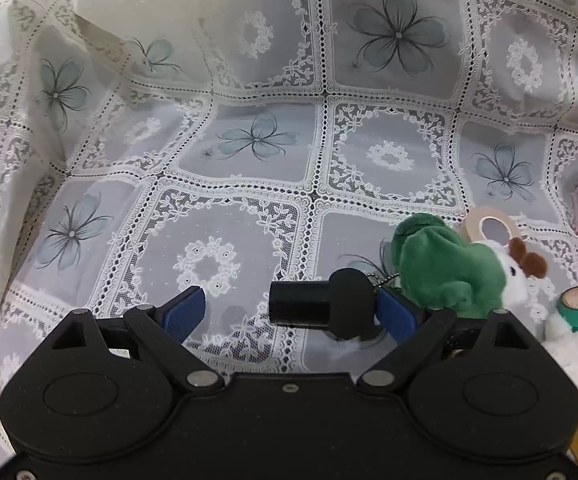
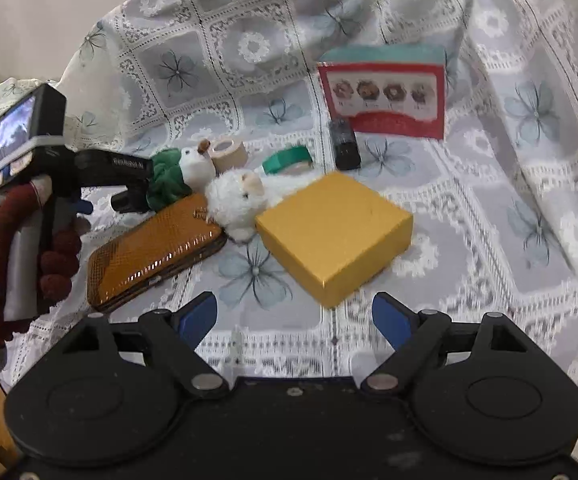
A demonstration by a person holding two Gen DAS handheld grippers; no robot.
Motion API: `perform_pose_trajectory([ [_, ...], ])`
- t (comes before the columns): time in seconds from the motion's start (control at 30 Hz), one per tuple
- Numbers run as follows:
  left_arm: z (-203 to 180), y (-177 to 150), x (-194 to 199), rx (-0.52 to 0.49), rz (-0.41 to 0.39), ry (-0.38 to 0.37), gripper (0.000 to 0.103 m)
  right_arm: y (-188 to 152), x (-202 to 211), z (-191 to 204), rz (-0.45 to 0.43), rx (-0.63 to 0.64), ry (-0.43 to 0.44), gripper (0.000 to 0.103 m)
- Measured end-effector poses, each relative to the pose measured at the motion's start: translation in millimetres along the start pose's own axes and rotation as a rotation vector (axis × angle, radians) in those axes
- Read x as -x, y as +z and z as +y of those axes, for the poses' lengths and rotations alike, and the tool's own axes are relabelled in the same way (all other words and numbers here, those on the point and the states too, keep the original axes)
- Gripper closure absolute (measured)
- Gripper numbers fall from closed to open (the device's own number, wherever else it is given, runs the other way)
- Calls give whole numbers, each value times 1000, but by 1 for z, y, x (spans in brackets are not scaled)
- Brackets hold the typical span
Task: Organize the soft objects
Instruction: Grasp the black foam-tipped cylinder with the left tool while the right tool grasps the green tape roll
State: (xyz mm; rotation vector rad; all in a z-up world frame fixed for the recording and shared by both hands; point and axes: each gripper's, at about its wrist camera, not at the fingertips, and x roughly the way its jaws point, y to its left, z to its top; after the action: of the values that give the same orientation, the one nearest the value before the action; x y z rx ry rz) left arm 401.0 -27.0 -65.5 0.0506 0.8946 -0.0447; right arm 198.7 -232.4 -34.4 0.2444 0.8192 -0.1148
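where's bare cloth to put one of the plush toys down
Bare cloth lies left of the green plush toy, and right of the yellow box. Crowded: white plush toy, orange case and tape rolls are bunched together.

Matte black left gripper (image 1: 291, 312) and right gripper (image 2: 295, 316), each with 2 blue-padded fingers (image 2: 199, 316), linkage arms on silver pivot screws, 2 round embossed discs. Small lit screen on the left unit's back. Dark red knitted glove (image 2: 17, 240) around grey handle.

Both tools gape empty, the left tool (image 1: 293, 312) and right tool (image 2: 295, 318) angled downward.
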Motion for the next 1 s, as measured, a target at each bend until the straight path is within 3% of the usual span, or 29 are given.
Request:
perform_pose_trajectory([
  [0.17, 7, 1, -8, 10, 10, -44, 11, 22, -3, 1, -34, 20, -3, 18],
  [0.3, 5, -2, -23, -24, 55, -38, 10, 45, -10, -1, -61, 23, -25, 18],
  [0.43, 6, -7, -23, -34, 19, -36, 7, 66, -23, -2, -79, 44, -59, 18],
  [0.73, 14, -3, -24, -3, 21, -59, 11, 105, -81, 18, -44, 143, -98, 19],
  [1.0, 14, -2, -27, -45, 32, -65, 10, 118, -130, 36, 30, 229, -98, 21],
])
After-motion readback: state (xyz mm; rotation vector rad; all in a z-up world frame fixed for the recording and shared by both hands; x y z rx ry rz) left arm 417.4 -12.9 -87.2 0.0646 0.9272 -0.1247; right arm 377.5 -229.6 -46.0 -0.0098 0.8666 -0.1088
